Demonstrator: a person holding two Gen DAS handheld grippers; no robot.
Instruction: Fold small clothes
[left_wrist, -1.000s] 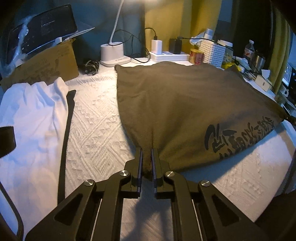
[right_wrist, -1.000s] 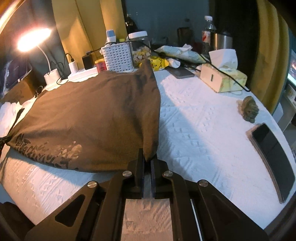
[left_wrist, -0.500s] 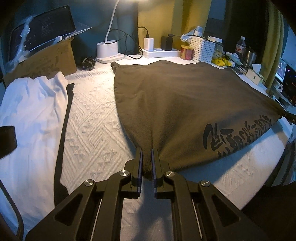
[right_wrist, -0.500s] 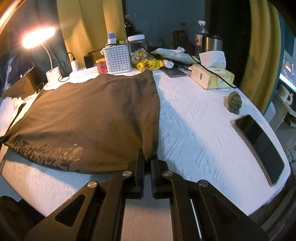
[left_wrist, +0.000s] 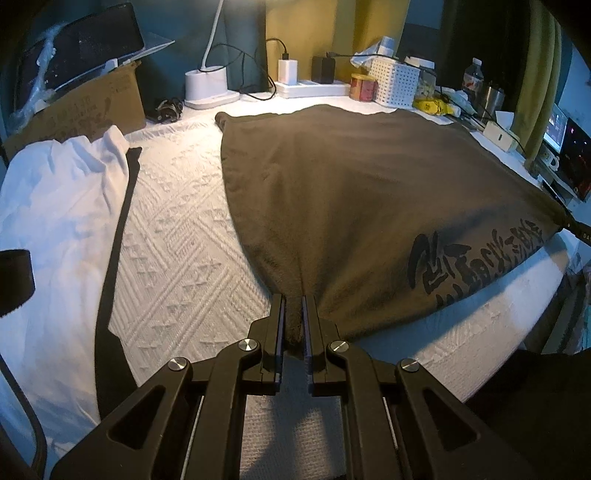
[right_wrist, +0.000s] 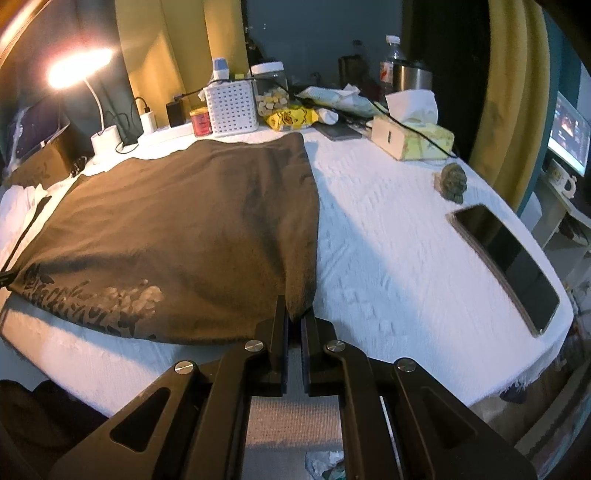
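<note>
An olive-brown T-shirt (left_wrist: 354, 192) with black lettering lies spread on the white textured table cover (left_wrist: 177, 251); it also shows in the right wrist view (right_wrist: 177, 229). My left gripper (left_wrist: 293, 301) is shut on the shirt's near left corner. My right gripper (right_wrist: 294, 315) is shut on its near right corner. The near edge is stretched between them, lifted slightly above the cover. The far edge rests flat near the back items.
A white garment with a black strip (left_wrist: 62, 229) lies at left. A lamp base (left_wrist: 207, 88), power strip, white basket (right_wrist: 231, 107), tissue box (right_wrist: 412, 138), small figurine (right_wrist: 452, 182) and phone (right_wrist: 506, 262) stand around the shirt. The table edge is close in front.
Both grippers have pulled back toward the table's near edge with the shirt corners held, dragging the shirt toward me and away from the items at the back.
</note>
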